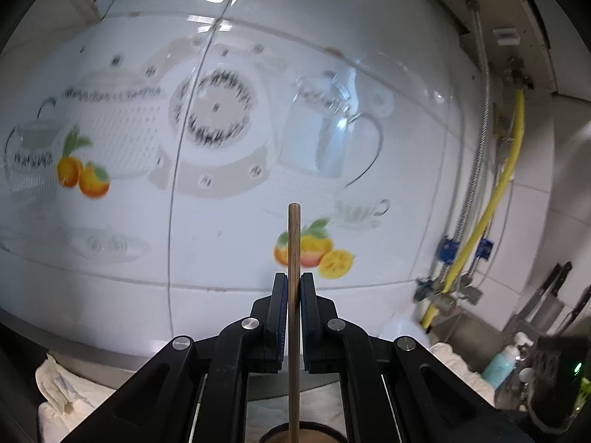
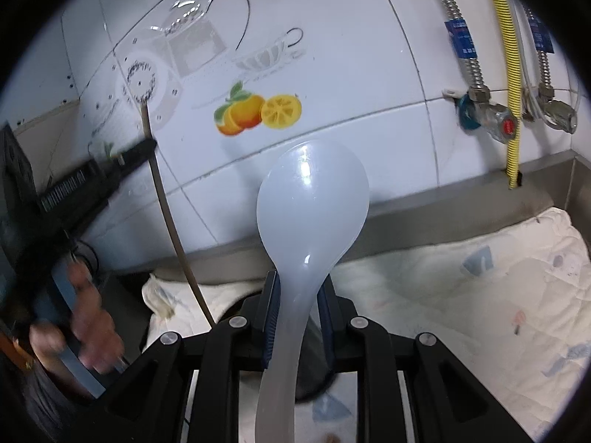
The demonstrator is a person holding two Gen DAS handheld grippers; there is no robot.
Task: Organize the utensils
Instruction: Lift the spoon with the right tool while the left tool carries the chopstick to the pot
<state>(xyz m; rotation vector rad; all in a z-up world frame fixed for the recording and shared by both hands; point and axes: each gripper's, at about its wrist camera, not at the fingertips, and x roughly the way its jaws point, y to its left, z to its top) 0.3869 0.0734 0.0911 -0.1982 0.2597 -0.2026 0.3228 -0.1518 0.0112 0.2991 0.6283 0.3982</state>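
Left gripper (image 1: 294, 288): jaws closed on an upright chopstick (image 1: 294, 243), its lower end above a dark cup (image 1: 299, 435). Right gripper (image 2: 297, 295): jaws closed on the neck of a translucent white spoon (image 2: 312, 199), bowl upward. Beneath lies a white cloth (image 2: 461, 295) on the tabletop; behind, a tiled wall (image 2: 351, 55) with fruit decals and a yellow hose (image 2: 504, 55).
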